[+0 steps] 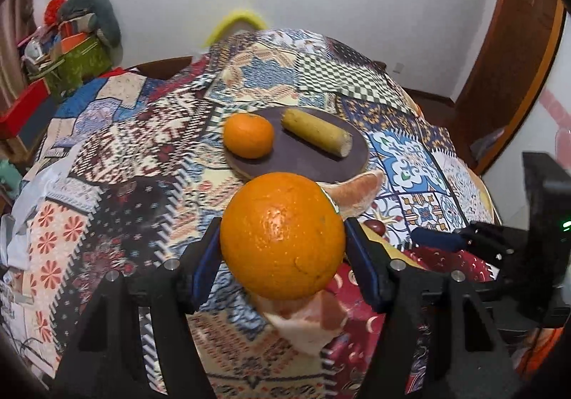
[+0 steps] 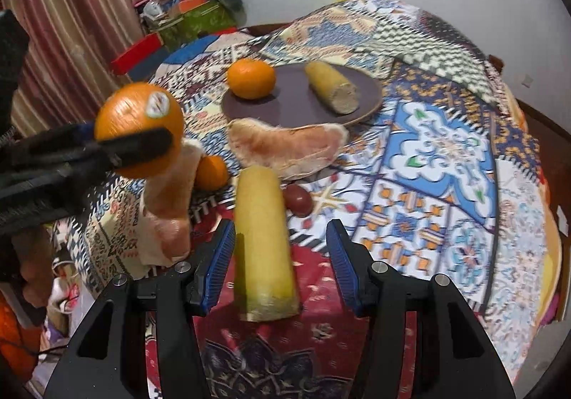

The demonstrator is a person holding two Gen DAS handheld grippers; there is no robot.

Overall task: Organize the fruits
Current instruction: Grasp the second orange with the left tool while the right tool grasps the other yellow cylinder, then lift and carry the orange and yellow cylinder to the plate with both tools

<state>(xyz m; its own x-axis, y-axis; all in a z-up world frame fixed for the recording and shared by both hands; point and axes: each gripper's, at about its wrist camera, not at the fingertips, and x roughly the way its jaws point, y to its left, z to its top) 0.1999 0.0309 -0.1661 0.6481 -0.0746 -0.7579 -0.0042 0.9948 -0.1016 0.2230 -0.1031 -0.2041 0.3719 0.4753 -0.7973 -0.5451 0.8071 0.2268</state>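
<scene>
Patchwork tablecloth (image 1: 107,156) underneath; left gripper (image 1: 282,238) clamps big orange (image 1: 282,235), plate (image 1: 303,156) ahead; right gripper (image 2: 282,252) released, straddling yellow piece (image 2: 264,242) (untouched); orange could roll off plate.

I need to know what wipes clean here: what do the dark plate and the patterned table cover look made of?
The plate looks like matte ceramic or stoneware: flat brownish-purple face with no glare and a paler bare rim. It might be wood or melamine. The table cover looks like printed woven fabric: it folds and drapes at the far edge, with a dull, soft surface.
</scene>
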